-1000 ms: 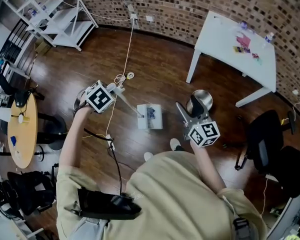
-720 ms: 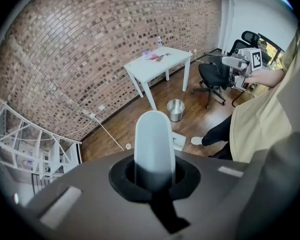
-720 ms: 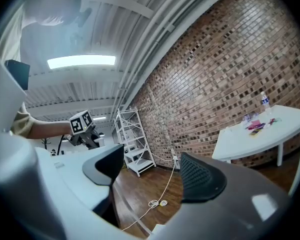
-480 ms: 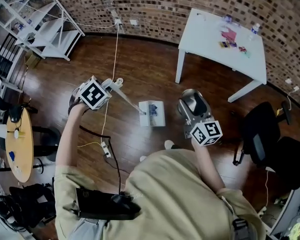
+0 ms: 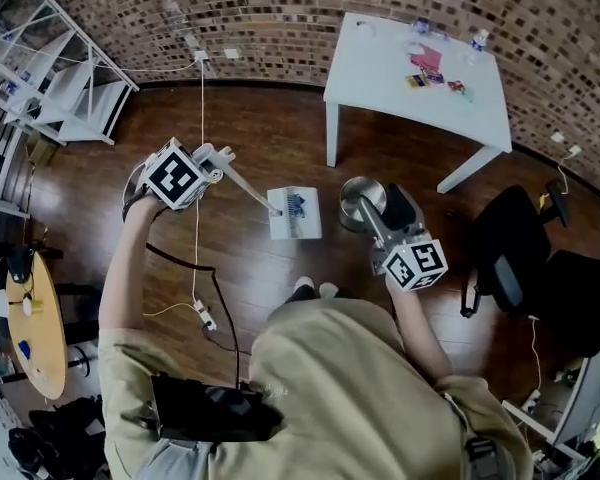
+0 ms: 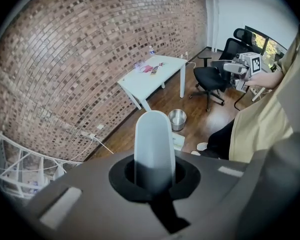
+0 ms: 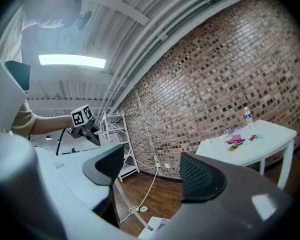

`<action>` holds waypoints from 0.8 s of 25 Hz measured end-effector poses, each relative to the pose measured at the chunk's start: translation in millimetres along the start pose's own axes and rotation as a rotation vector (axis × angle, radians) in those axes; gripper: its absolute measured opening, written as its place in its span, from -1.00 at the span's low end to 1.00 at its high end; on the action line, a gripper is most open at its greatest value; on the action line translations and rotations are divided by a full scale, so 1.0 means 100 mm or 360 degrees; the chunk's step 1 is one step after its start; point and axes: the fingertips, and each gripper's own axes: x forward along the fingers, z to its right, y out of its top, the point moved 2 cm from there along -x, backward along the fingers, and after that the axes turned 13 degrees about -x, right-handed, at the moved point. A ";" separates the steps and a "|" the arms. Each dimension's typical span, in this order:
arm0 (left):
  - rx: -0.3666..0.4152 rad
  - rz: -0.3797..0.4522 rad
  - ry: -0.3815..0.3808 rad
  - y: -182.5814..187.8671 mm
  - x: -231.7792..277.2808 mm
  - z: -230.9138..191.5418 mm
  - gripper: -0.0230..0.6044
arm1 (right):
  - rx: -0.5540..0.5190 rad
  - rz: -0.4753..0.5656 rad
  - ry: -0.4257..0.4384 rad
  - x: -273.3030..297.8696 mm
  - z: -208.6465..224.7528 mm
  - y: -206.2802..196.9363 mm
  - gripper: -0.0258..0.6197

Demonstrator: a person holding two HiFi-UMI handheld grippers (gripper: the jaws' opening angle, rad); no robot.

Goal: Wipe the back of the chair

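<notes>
My left fingers (image 6: 154,144) are pressed together on nothing. My right fingers (image 7: 202,179) stand apart, empty, left of the chair (image 5: 510,258).

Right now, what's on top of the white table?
On the white table: a clear bottle at the wall-side edge, a pink item and small colourful bits, too small to identify. Nothing covers the tabletop.

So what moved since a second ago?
The person moved along, so the table and black chair slid left in the head view. The left gripper drifted up and left, staying shut. The right gripper stayed open and empty. Nothing was grabbed.
</notes>
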 end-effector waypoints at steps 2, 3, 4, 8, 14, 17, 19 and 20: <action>0.0052 0.0010 -0.0031 0.12 0.03 -0.05 -0.92 | -0.0080 -0.0002 -0.0076 -0.01 0.06 0.00 0.13; 0.0083 0.0021 -0.0067 0.19 0.06 -0.06 -0.92 | -0.0112 -0.0008 -0.0124 -0.03 0.10 0.00 0.13; 0.0112 0.0030 -0.0099 0.25 0.09 -0.08 -0.92 | -0.0130 -0.0014 -0.0169 -0.04 0.13 -0.01 0.13; 0.0180 0.0036 -0.0159 0.42 0.15 -0.19 -0.92 | -0.0127 -0.0028 -0.0283 -0.08 0.20 -0.01 0.13; 0.0232 0.0076 -0.0215 0.71 0.22 -0.24 -0.92 | -0.0083 -0.0030 -0.0427 -0.30 0.29 -0.01 0.13; 0.0181 0.0086 -0.0210 0.85 0.25 -0.24 -0.92 | -0.0045 -0.0032 -0.0449 -0.37 0.37 -0.09 0.13; 0.0137 0.0069 -0.0211 0.92 0.28 -0.20 -0.92 | -0.0043 -0.0040 -0.0450 -0.42 0.39 -0.09 0.13; 0.0136 0.0063 -0.0206 0.96 0.28 -0.17 -0.92 | -0.0047 -0.0039 -0.0448 -0.44 0.40 -0.08 0.13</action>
